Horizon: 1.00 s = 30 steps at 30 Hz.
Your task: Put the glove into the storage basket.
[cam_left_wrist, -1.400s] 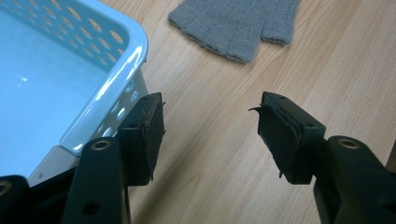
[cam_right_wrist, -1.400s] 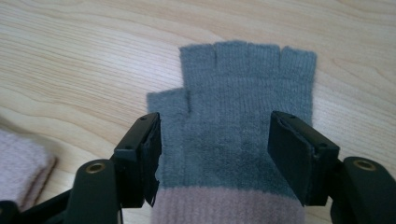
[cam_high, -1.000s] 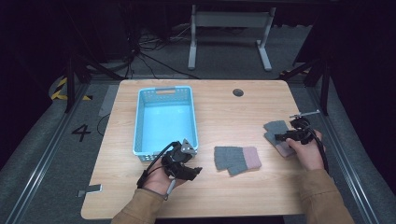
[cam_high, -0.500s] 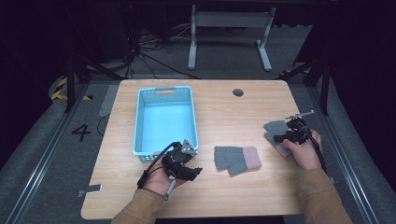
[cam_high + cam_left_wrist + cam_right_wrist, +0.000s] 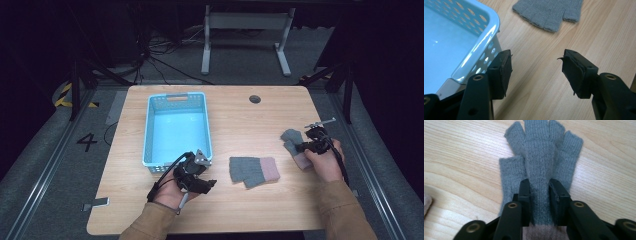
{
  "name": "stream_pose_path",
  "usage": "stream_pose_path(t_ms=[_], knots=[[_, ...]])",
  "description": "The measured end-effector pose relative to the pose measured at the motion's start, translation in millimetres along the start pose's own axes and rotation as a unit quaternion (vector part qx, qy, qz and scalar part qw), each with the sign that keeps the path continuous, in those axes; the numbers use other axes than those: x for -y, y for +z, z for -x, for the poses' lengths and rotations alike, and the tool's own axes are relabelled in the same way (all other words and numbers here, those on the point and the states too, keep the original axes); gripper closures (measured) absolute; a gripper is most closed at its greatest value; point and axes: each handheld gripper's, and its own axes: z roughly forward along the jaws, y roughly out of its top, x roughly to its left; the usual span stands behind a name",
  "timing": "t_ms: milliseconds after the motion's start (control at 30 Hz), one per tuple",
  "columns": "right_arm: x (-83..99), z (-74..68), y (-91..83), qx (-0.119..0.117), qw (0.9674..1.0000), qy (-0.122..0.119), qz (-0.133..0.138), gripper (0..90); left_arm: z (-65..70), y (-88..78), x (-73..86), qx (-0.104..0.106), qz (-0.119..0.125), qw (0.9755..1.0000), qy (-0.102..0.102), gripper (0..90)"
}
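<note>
A grey fingerless glove (image 5: 541,150) with a pink cuff lies flat at the table's right side (image 5: 291,138). My right gripper (image 5: 539,190) has just been closing on it, and its pads now pinch a raised ridge of the knit at the palm. In the high view that gripper (image 5: 306,146) sits over the glove's cuff end. A second grey and pink glove (image 5: 252,170) lies mid-table, its grey end showing in the left gripper view (image 5: 549,12). My left gripper (image 5: 536,67) is open above bare wood, nothing between its jaws, beside the basket's near corner (image 5: 205,184).
A light blue plastic basket (image 5: 148,130) stands left of centre, its rim close to my left gripper's left jaw (image 5: 486,27). The wooden table (image 5: 240,115) has a round cable hole (image 5: 255,99) at the back. Dark floor, cables and a metal stand lie beyond.
The right gripper's jaws have narrowed onto the glove at the right. Both hands stay almost where they were, and the left gripper is unchanged.
</note>
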Motion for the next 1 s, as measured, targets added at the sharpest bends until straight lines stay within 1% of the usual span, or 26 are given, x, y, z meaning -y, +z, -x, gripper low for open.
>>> stream_pose_path(t_ms=[200,367,500,600,667,700,733,767,800,833,867,900,933,967,1000], knots=[[-1.0,-0.1,-6.9,-0.013,0.9999,0.003,0.007,76.9,-0.8,-0.9,-0.3,0.001,0.001,1.0000,0.000,41.4],[-3.9,-2.8,-17.7,-0.030,0.9994,-0.004,0.019,76.9,-0.8,-0.8,-0.8,0.002,0.002,1.0000,0.000,41.4],[-6.4,-7.9,-27.1,-0.046,0.9985,-0.014,0.028,76.8,-0.7,-0.9,-1.3,0.002,0.001,1.0000,0.001,41.3],[-8.6,-14.3,-33.6,-0.051,0.9978,-0.025,0.032,76.6,-0.5,-0.6,-1.5,0.004,0.002,1.0000,0.002,41.7],[-10.2,-19.4,-38.2,-0.056,0.9972,-0.034,0.036,76.6,-0.7,-0.6,-2.2,0.005,0.002,1.0000,-0.001,42.9],[-10.2,-19.4,-38.2,-0.056,0.9972,-0.034,0.036,76.6,-0.7,-0.6,-2.2,0.005,0.002,1.0000,-0.001,43.4],[-11.6,-24.9,-43.0,-0.064,0.9961,-0.045,0.041,76.6,-0.7,-0.5,-2.5,0.007,0.001,1.0000,-0.002,43.4],[-12.2,-27.3,-45.1,-0.065,0.9958,-0.050,0.041,76.6,-0.8,-0.3,-2.9,0.009,0.001,1.0000,-0.002,43.6],[-13.6,-33.3,-49.8,-0.077,0.9940,-0.064,0.044,76.5,-0.7,0.0,-3.1,0.011,0.002,0.9999,-0.002,43.8],[-13.6,-33.3,-49.8,-0.077,0.9940,-0.064,0.044,76.5,-0.8,0.1,-3.5,0.012,0.000,0.9999,-0.001,43.8],[-14.1,-35.6,-51.6,-0.079,0.9934,-0.069,0.046,76.5,-0.6,0.4,-3.9,0.012,0.000,0.9999,0.000,43.8],[-14.8,-39.0,-54.5,-0.086,0.9921,-0.077,0.049,76.5,-0.5,0.4,-4.3,0.014,0.001,0.9999,0.001,44.6],[-15.4,-42.1,-56.9,-0.089,0.9915,-0.081,0.049,76.5,-0.5,0.2,-4.6,0.018,0.001,0.9998,0.002,45.8],[-15.9,-44.8,-58.9,-0.095,0.9904,-0.087,0.051,76.5,-0.3,0.1,-4.9,0.020,0.002,0.9998,0.003,46.6],[-16.5,-50.2,-62.6,-0.105,0.9879,-0.100,0.054,76.5,0.0,0.1,-5.2,0.022,0.005,0.9997,0.002,48.3]])
